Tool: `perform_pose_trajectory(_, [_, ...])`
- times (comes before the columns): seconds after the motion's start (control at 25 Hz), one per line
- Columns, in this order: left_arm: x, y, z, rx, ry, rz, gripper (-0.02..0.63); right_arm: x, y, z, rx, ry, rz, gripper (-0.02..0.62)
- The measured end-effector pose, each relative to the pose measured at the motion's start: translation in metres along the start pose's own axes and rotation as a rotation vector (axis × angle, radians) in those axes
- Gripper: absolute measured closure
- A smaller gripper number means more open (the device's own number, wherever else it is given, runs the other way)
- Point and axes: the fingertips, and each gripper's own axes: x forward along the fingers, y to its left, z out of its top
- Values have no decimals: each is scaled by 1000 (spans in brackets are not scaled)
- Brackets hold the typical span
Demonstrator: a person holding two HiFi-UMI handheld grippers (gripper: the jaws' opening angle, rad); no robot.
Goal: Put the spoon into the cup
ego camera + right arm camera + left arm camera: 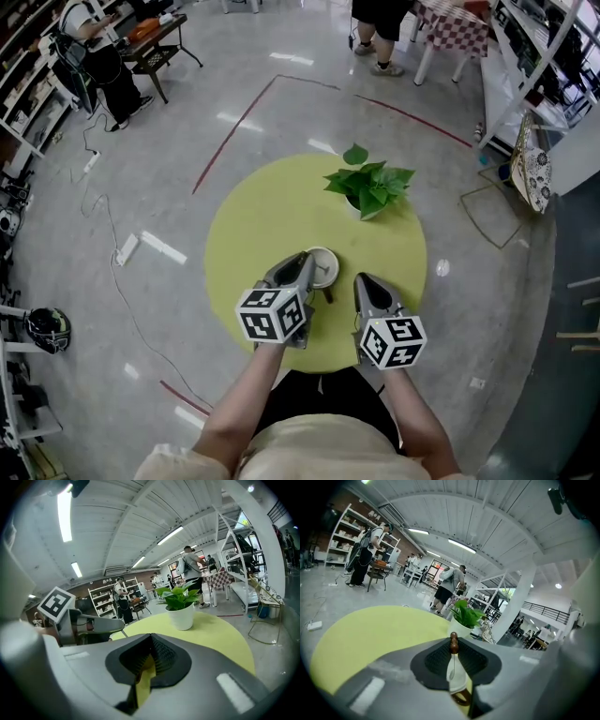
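Note:
A spoon (pixel 454 667) with a white handle and a brown wooden end stands nearly upright between the pads of my left gripper (pixel 453 665), which is shut on it. In the head view the left gripper (pixel 305 265) reaches to the left rim of the white cup (pixel 325 266) near the front of the round yellow-green table (pixel 253 216). A dark end of the spoon (pixel 327 296) shows just below the cup. My right gripper (pixel 364 284) lies to the right of the cup, apart from it. Its jaws are shut with nothing between them (pixel 146 667). The left gripper view does not show the cup.
A green plant in a white pot (pixel 367 187) stands at the table's far right, behind the cup. People, tables and shelves stand around the grey floor beyond the table. The left gripper's marker cube (pixel 56 603) shows at the left of the right gripper view.

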Motion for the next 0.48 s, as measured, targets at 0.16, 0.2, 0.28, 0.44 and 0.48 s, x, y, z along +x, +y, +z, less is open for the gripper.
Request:
perform_pose_trajectory(0.16, [5, 4, -5, -15, 9, 8, 560, 5, -2, -3, 1, 13, 12, 595])
perform_pose_trajectory(0.2, [5, 5, -5, -19, 10, 9, 560, 7, -2, -3, 1, 14, 15, 595])
perform_pose_trajectory(0.28, [6, 6, -5, -29, 11, 10, 560, 9, -1, -2, 1, 17, 21, 595])
perform_pose_trajectory(0.44, [9, 8, -5, -53, 16, 6, 560, 13, -1, -2, 4, 23, 27, 595])
perform_pose_trajectory(0.48, [10, 8, -6, -56, 18, 7, 560, 14, 0, -2, 4, 25, 29, 595])
